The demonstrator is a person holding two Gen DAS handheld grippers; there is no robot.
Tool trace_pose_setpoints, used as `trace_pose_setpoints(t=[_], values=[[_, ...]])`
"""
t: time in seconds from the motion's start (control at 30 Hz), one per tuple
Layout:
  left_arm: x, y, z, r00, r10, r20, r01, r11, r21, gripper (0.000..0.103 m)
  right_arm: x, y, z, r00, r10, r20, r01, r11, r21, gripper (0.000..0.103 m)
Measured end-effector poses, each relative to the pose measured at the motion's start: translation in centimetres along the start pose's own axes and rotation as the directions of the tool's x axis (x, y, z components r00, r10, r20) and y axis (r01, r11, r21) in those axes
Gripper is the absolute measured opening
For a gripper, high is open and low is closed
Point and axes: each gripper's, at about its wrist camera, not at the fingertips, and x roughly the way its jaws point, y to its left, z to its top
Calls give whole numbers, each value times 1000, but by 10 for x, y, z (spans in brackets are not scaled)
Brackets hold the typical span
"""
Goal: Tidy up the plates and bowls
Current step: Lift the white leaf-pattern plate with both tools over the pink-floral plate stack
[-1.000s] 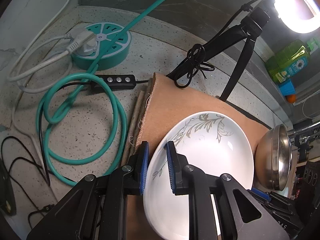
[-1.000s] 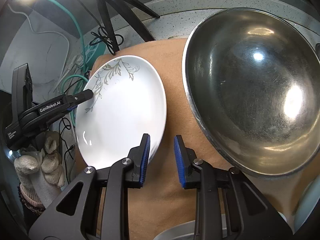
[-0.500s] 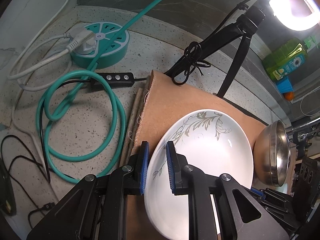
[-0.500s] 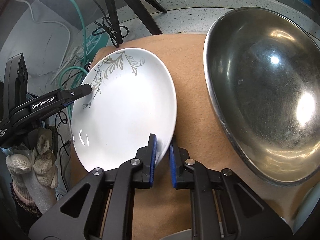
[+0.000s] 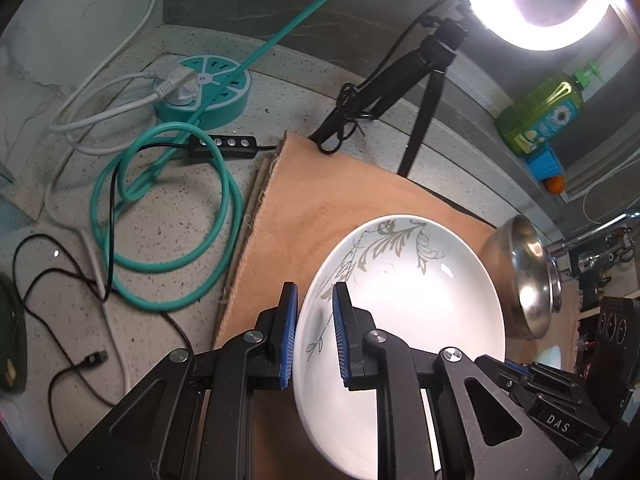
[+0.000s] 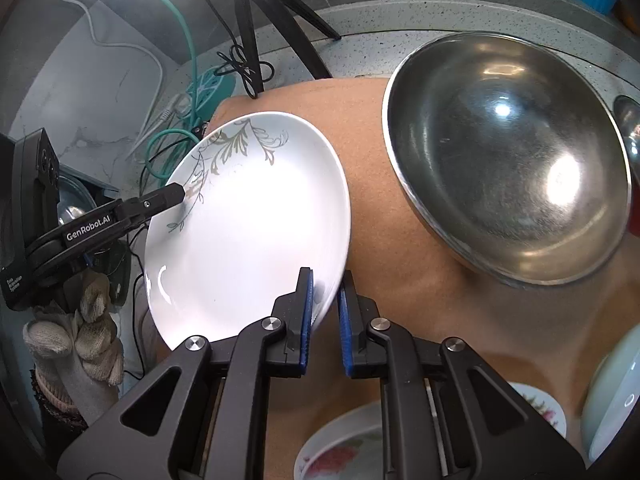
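Far left: speckled surface (image 5: 168, 240) cluttered with teal cable loop (image 5: 168, 216), round teal power strip (image 5: 204, 92), white and black cords; little free room there. Tan cloth (image 5: 320, 208) next, frayed left edge just beside cable loop, bare stretch of cloth open ahead of plate. Tripod legs (image 5: 420, 120) at cloth's far edge, ring light (image 5: 540, 4) above.

Left gripper (image 5: 314, 334) clenched on white plate (image 5: 404, 308), blue fingers (image 5: 289, 336) pinching its left rim, one inside, one outside. Plate tilted, leaf-and-vine pattern in grey on far-left rim, glossy white centre, no chips seen. Whether near edge touches cloth: cannot tell.

Right gripper (image 6: 324, 320) clamped on same plate (image 6: 248, 236) at its near-right rim, rim sandwiched between blue pads. Gloved hand (image 6: 76, 332) under left gripper, lower left of right wrist view.

Right of plate: steel bowl (image 6: 508, 160), large, near but apart from plate rim, strip of cloth between. Floral plates (image 6: 340, 448) at bottom edge. Green bottle (image 5: 540, 112) on ledge far right.
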Motion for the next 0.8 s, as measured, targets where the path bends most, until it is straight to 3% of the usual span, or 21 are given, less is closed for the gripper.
trace_pose_setpoints(t=[0.5,0.8], values=[[-56,-53,-57,995,-80,61,77,995,60,16,-78,-17,-48,995,14,94,-12,1000,-21,12],[-60,-91,-87,992,-112,51,106,989,105,16,-119,-48,-84,990,-8,140,8,1000,4,12]])
